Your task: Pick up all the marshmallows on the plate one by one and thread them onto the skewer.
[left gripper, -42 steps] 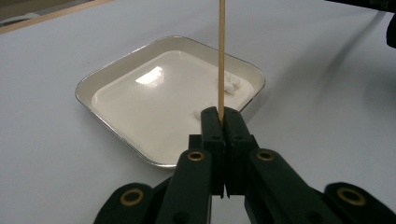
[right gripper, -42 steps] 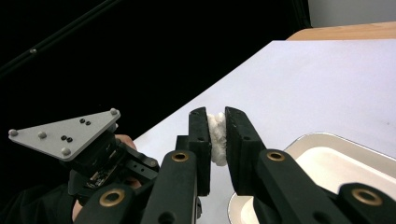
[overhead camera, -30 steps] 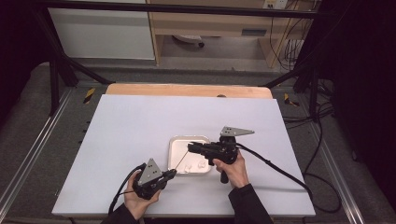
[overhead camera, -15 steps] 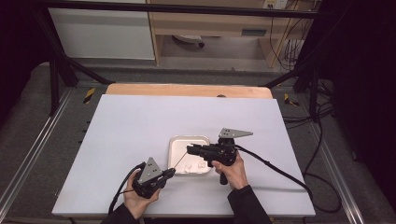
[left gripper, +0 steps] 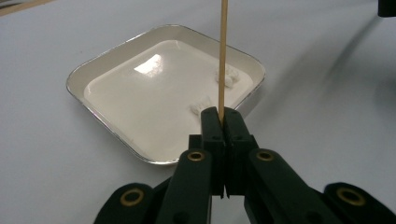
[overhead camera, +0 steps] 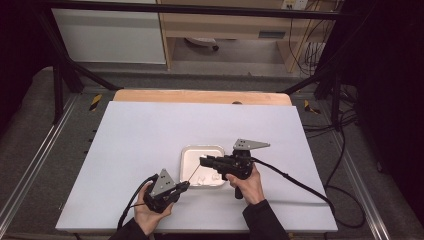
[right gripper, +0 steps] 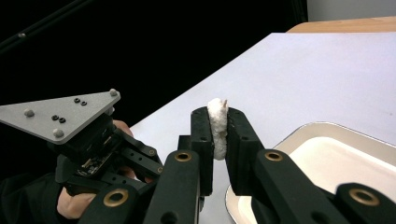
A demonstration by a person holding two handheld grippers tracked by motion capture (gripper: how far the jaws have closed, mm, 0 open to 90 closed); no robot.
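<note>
text: none readable | labels: none | numbers: none | signs: none

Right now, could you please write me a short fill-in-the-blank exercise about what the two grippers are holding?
1. The left gripper is shut on a thin wooden ____.
2. The right gripper clamps a soft piece coloured ____.
3. Two more white pieces lie in the square ____.
4. The stick's tip pokes out of the white piece in the ____ gripper.

Missing words: stick; white; tray; right
</note>
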